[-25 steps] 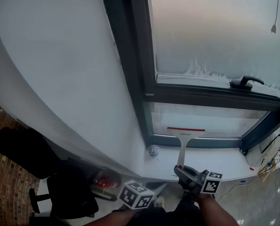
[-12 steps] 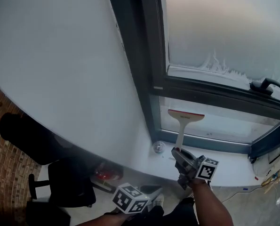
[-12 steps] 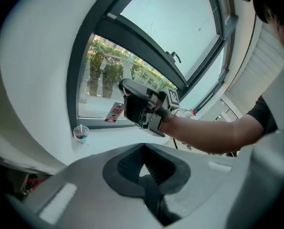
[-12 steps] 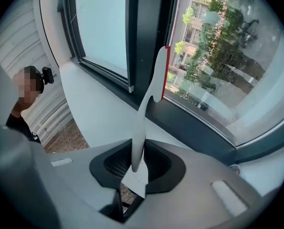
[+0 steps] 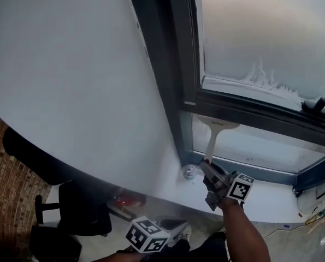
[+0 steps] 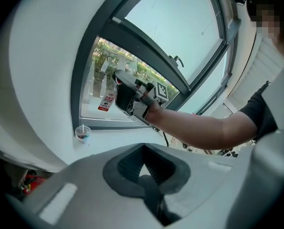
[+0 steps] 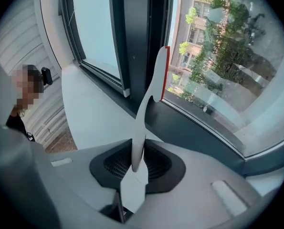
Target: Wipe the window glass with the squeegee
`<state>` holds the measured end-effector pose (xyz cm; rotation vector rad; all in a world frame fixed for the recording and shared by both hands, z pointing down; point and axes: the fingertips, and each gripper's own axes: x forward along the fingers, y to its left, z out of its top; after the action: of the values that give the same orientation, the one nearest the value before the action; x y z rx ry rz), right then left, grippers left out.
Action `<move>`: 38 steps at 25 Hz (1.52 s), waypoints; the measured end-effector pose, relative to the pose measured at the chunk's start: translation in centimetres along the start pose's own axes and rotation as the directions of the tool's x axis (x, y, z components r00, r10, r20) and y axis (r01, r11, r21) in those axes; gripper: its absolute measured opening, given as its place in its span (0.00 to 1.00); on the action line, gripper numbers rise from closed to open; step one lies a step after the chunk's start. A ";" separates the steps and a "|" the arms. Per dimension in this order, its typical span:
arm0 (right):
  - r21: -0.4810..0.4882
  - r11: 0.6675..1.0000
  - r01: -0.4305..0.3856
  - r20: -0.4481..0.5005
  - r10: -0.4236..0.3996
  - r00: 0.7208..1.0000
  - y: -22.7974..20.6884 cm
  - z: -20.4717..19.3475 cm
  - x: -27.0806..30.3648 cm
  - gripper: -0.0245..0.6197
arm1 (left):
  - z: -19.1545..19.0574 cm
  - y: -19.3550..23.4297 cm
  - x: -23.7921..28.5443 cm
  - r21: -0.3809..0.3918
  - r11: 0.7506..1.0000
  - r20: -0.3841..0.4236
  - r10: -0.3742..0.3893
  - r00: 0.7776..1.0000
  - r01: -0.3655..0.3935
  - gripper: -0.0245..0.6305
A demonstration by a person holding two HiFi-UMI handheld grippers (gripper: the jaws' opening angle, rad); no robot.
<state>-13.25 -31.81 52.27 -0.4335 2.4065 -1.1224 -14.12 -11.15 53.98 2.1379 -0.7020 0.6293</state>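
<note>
— What's round the sill on your feed?
— I see a clear cup with a straw [image 5: 189, 172] standing on the white sill [image 5: 277, 192], in the corner by the dark frame [image 5: 176, 64]. A black handle [image 5: 321, 103] sits on the frame's crossbar, far right.
— And below?
— A black office chair [image 5: 75, 214] under the curve of the white wall [image 5: 69, 64], something red [image 5: 124, 200] beside it (I can't tell what), and brick-patterned floor [image 5: 6, 201] at the left. Cables [image 5: 319, 215] lie near the sill's right end. Outside I get trees [image 7: 223, 46] and a building [image 7: 196, 23].
</note>
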 end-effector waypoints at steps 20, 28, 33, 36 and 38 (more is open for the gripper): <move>0.062 0.996 0.062 0.001 -0.062 0.998 -4.8 -1.7 -1.1 0.18 | -0.6 1.5 1.2 -0.087 0.996 0.004 0.002 1.000 -0.002 0.04; 0.114 0.988 0.102 0.005 -0.103 0.995 -8.1 -3.4 -2.3 0.17 | -1.5 1.5 1.8 -0.103 0.995 -0.019 -0.001 1.000 -0.001 0.04; 0.134 0.984 0.120 0.004 -0.121 0.993 -9.9 -4.0 -2.9 0.17 | -2.2 2.2 2.0 -0.104 0.994 -0.038 0.024 0.999 -0.028 0.04; 0.145 0.981 0.129 -0.003 -0.130 0.992 -11.0 -4.6 -3.2 0.17 | -2.4 2.5 2.1 -0.111 0.993 -0.043 0.032 0.999 -0.037 0.04; 0.154 0.978 0.137 -0.011 -0.137 0.990 -11.7 -5.1 -3.5 0.17 | -2.6 2.7 2.2 -0.117 0.992 -0.046 0.033 0.998 -0.038 0.04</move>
<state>-11.84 -34.16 65.21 -0.5542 2.2972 -1.3578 -14.77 -11.14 58.24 2.0011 -0.7367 0.6356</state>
